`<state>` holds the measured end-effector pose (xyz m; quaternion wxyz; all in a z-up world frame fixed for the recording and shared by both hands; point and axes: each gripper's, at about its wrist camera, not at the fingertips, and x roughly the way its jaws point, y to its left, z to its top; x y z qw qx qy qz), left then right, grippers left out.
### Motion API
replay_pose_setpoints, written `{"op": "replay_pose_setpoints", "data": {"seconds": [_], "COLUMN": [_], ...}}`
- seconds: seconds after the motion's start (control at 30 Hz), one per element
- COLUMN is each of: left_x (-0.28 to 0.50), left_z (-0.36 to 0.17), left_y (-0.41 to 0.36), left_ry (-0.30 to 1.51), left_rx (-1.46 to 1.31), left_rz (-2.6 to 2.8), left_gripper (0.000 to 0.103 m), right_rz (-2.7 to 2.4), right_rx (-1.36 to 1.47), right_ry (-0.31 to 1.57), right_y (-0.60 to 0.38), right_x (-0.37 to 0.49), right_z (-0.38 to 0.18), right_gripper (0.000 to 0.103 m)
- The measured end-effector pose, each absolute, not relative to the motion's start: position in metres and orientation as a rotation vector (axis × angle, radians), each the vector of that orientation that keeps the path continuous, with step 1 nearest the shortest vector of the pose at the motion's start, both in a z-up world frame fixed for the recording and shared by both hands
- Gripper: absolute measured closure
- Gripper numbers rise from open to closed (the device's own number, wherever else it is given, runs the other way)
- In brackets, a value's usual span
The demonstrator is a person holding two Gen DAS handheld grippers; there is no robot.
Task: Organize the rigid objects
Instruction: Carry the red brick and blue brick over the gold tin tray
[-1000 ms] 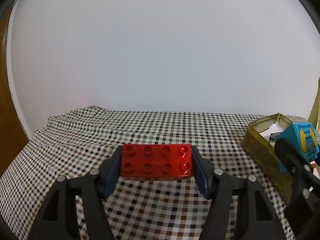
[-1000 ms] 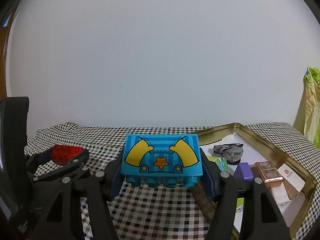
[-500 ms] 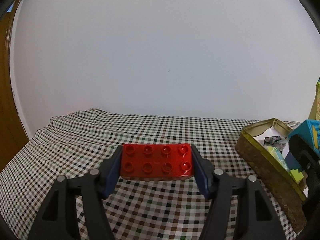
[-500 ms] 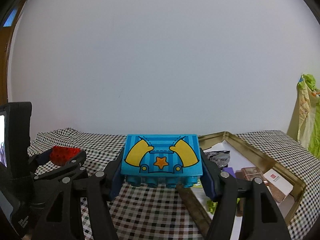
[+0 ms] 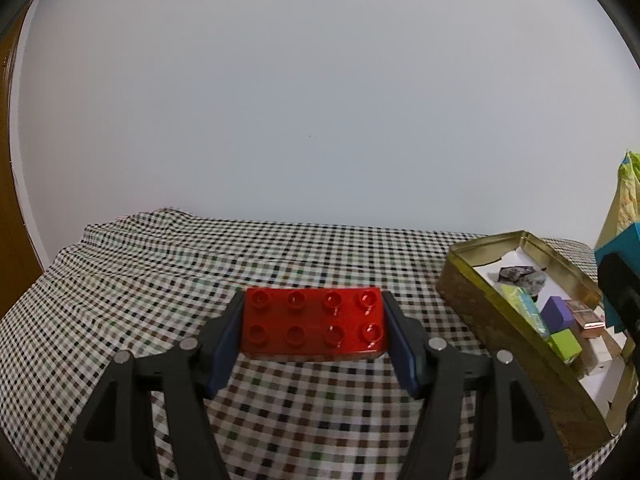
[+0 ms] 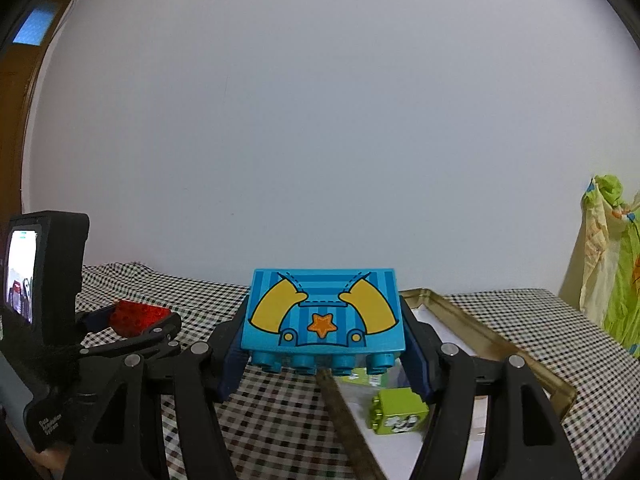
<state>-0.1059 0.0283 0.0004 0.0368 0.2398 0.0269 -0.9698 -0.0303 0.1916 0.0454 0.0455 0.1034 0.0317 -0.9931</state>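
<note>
left gripper [image 5: 313,330]: jaws clamped on the two short ends of the red brick [image 5: 314,327], studs up, carried clear above the checked cloth [image 5: 140,280].
right gripper [image 6: 323,350]: jaws clamped on the ends of the blue brick [image 6: 323,312], printed face up and studs toward the camera, held over the near rim of the gold tin [image 6: 516,354].
handling: both bricks look like hard, hollow plastic; judged light, stiff, not fragile. Faces glossy, so likely slippery; the flat end walls are the sound hold, as taken.
tin contents: green brick [image 6: 398,416], purple block [image 5: 558,312], grey lump [image 5: 520,276], small boxes; lying loose.
markings: blue brick shows yellow sleeves and an orange star, no words. Lettering on the left gripper's body, too small to read.
</note>
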Motion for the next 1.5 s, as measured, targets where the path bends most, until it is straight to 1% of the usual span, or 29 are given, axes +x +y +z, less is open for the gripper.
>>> {"op": "replay_pose_setpoints", "data": {"seconds": [0.23,0.7,0.9,1.2,1.5], "left_x": [-0.103,-0.097,-0.096,-0.099,-0.099], "left_z": [0.002,0.009,0.018,0.027,0.020], "left_y": [0.046,0.083,0.094,0.131,0.182], "left_ry": [0.086,0.087,0.122,0.090,0.014], "left_rx": [0.740,0.723,0.687,0.686,0.782], "left_rz": [-3.005,-3.072,-3.112,-3.204,-3.297], "left_gripper": [0.039,0.039,0.039,0.039,0.039], "right_rz": [-3.049,-3.132,-3.190,-3.270,-3.233], "right_rx": [0.294,0.252,0.230,0.276,0.423], "right_ry": [0.058,0.043,0.049,-0.017,0.040], "right_y": [0.211,0.261,0.286,0.339,0.363], "right_x": [-0.022,-0.025,-0.028,-0.045,-0.072], "right_z": [0.050,0.055,0.057,0.053,0.042], "right_gripper": [0.036,0.036,0.036,0.036,0.036]}}
